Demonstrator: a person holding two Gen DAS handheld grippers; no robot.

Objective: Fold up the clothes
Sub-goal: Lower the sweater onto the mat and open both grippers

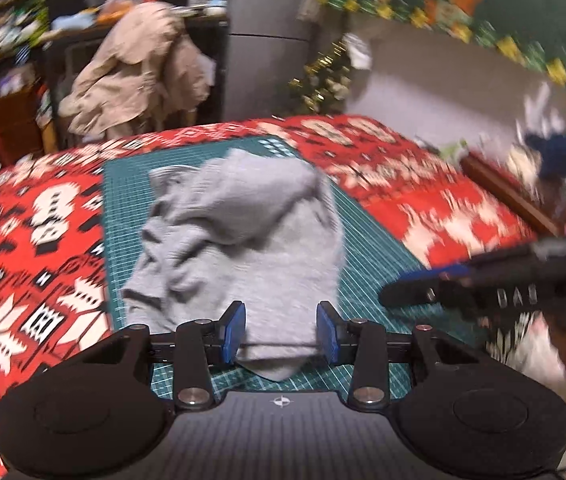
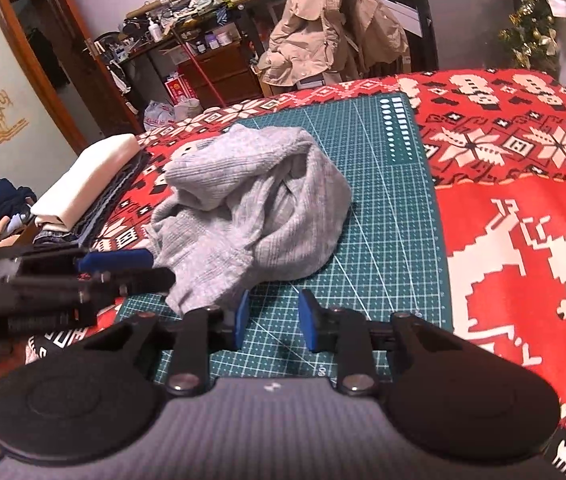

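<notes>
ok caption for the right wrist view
Open right gripper poised beside crumpled grey garment on green cutting mat.

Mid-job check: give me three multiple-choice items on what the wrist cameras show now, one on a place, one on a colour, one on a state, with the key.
1. Where does the crumpled grey knit garment lie?
A. on the green gridded cutting mat
B. on the folded white stack
C. on the floor

2. What colour are the gripper finger pads?
A. red
B. blue
C. yellow

3. How does the right gripper stand?
A. shut on the garment
B. open, holding nothing
C. out of view

Key: 1 A, the garment rests mostly on the mat laid over the red patterned blanket. 2 B, both wrist views show blue pads. 3 B, its fingers stand apart with only bare mat between them; the left gripper is open too, straddling the garment's near edge.
</notes>
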